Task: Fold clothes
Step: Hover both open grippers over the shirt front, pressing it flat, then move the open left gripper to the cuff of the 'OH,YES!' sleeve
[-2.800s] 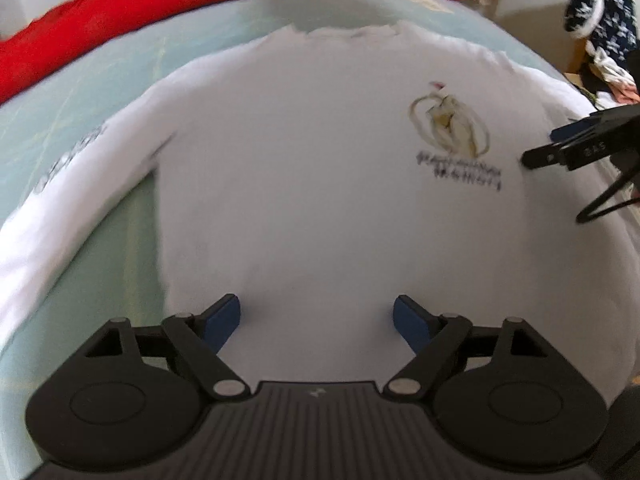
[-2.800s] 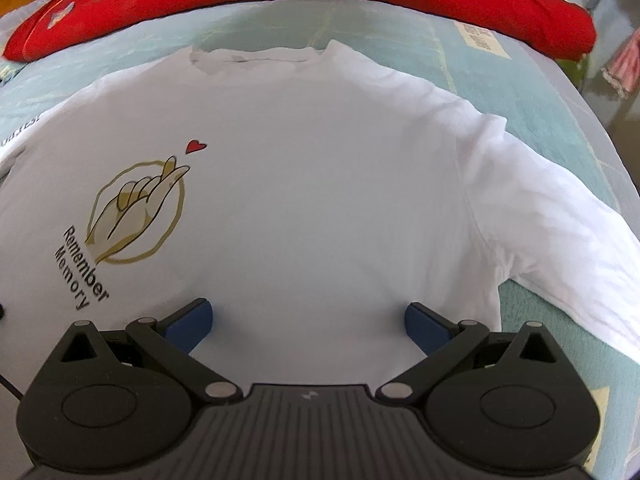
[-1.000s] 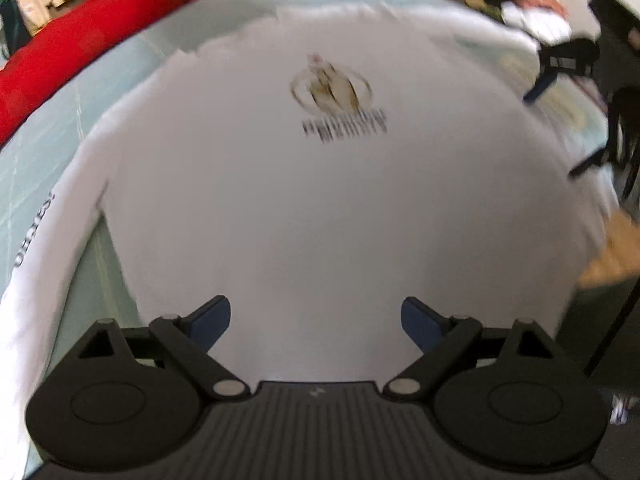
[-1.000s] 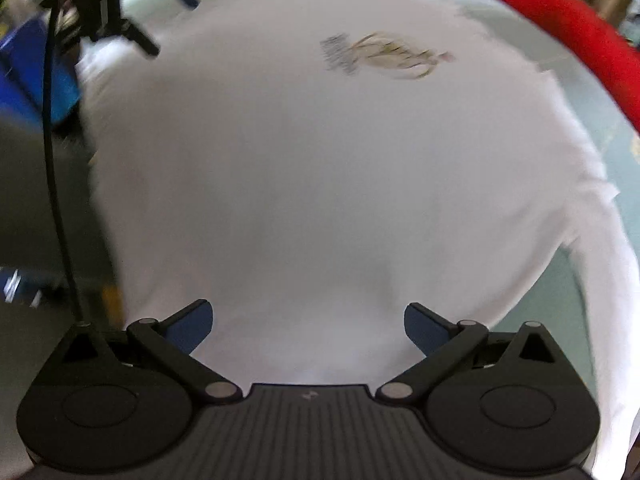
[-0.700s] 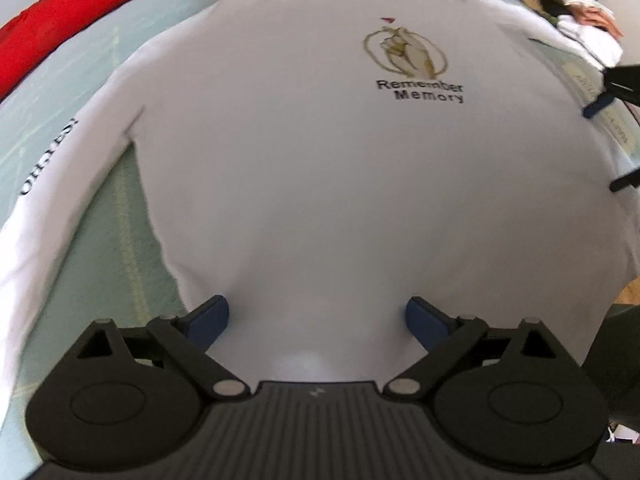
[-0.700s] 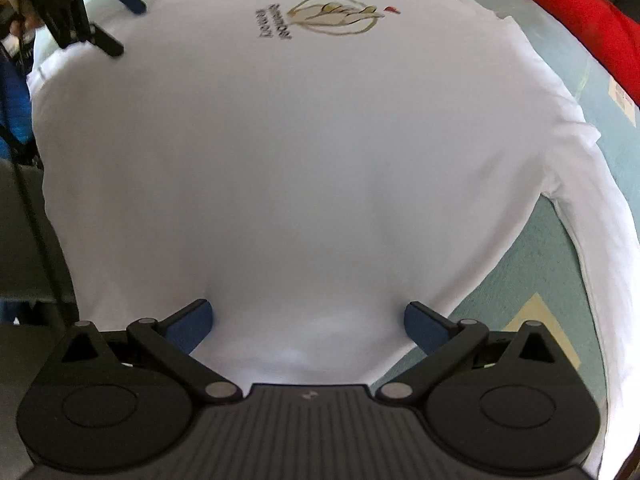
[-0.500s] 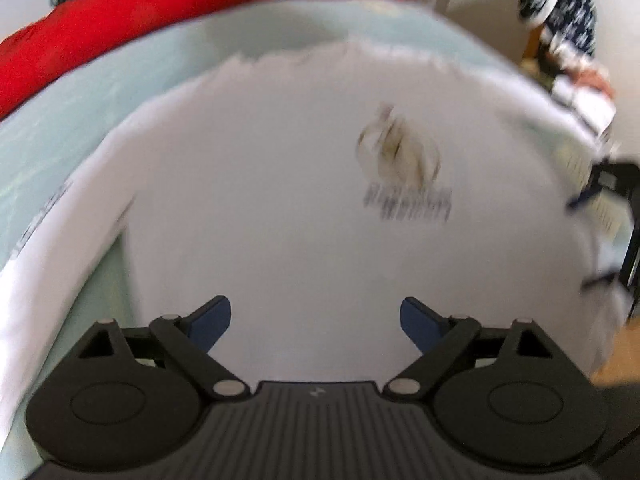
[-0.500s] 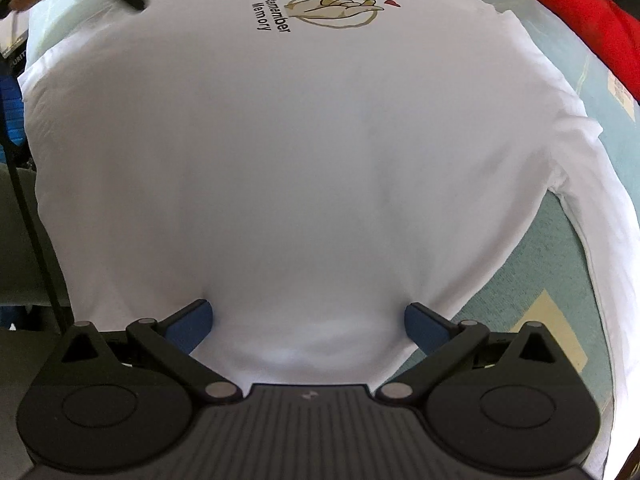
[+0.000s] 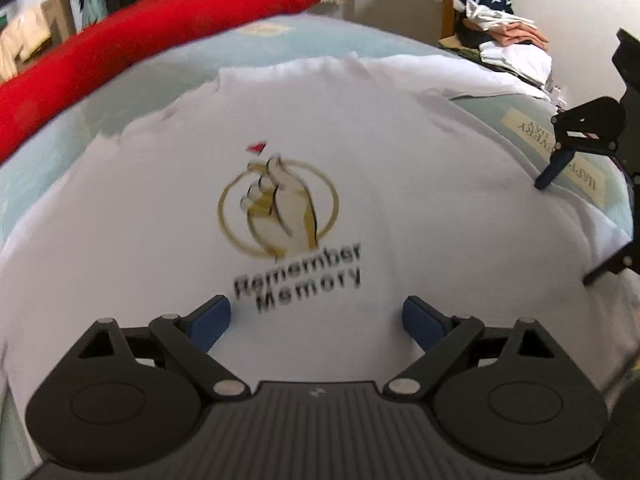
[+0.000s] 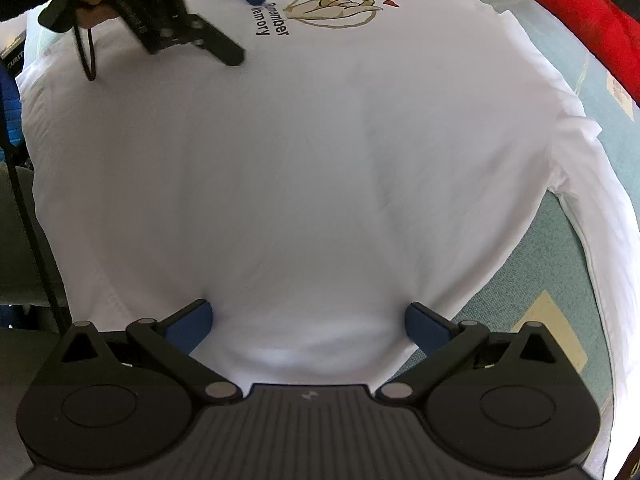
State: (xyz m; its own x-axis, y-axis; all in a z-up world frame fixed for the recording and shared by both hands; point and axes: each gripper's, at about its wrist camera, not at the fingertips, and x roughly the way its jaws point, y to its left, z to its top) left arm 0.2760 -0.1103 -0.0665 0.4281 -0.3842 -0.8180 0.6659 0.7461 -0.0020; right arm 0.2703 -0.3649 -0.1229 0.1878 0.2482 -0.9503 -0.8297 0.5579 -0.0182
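While the white T-shirt (image 9: 400,208) lies spread face-up on the pale green bed (image 9: 260,46), both grippers hang over it with jaws wide apart and nothing between them. Over on the left, the left gripper (image 9: 316,316) sits above the chest, right by the printed hand logo (image 9: 278,210) and its lettering, blue fingertips (image 9: 210,316) on either side of bare cloth. The right gripper (image 10: 308,318) is down near the bottom hem, close to the shirt's side edge, and the fabric bunches a little between its open jaws; whether the tips actually press the cloth, I can't say. One sleeve (image 10: 600,216) trails out along the green sheet on that side. A long red cushion (image 9: 140,56) runs along the far edge of the bed, and a pile of other clothes (image 9: 504,36) waits off beyond it.

No fold made yet, by the look of it: the shirt is still full width. This is thin, limp cotton, light as anything, so it should sag and wrinkle wherever it isn't supported. Best bet is pinching at an edge, a hem corner or shoulder seam, rather than mid-panel, where flat cloth gives the jaws little to bite and both layers might come up together.
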